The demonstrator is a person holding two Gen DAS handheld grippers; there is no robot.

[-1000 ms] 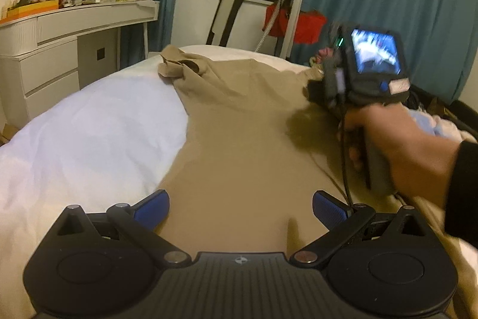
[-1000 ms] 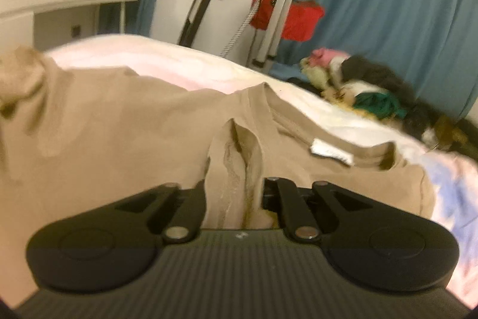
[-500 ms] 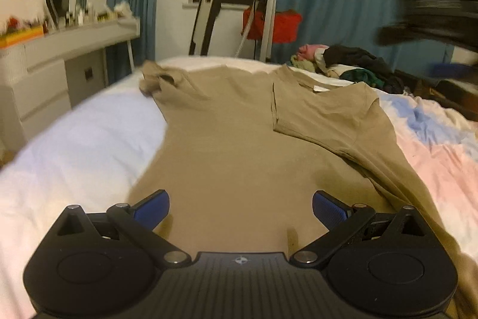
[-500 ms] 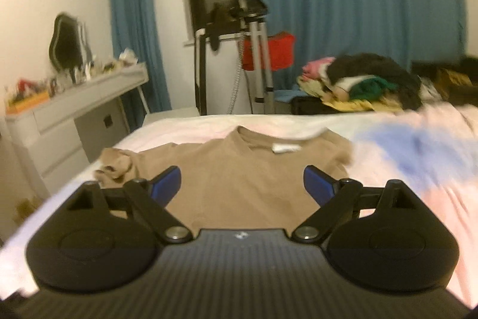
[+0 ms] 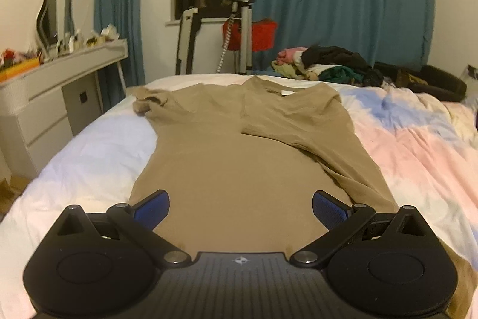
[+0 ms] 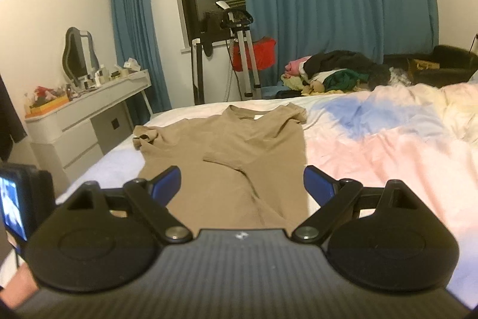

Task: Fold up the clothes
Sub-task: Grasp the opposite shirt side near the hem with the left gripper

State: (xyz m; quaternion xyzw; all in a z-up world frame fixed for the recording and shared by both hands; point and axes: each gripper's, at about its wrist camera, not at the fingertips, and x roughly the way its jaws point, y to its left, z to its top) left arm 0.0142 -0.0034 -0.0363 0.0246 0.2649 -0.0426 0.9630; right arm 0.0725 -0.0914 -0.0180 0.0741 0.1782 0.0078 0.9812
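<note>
A tan T-shirt (image 5: 227, 157) lies spread on the bed, collar toward the far end. Its right side and sleeve are folded over onto the body; the left sleeve (image 5: 149, 102) lies crumpled at the far left. It also shows in the right wrist view (image 6: 236, 151). My left gripper (image 5: 240, 210) is open and empty, just above the shirt's near hem. My right gripper (image 6: 242, 183) is open and empty, held higher, back from the shirt's near part. The left gripper's screen (image 6: 13, 204) shows at the left edge of the right wrist view.
The bed (image 5: 418, 157) has a white, pink and blue duvet. A white dresser (image 5: 50, 97) with clutter and a mirror stands left. A tripod (image 5: 242, 29), a red bag and a pile of clothes (image 5: 328, 65) stand beyond the bed's far end, before blue curtains.
My right gripper let go of the shirt's folded right side, opened, and pulled back and up. The left gripper stayed open near the hem and tilted up slightly.
</note>
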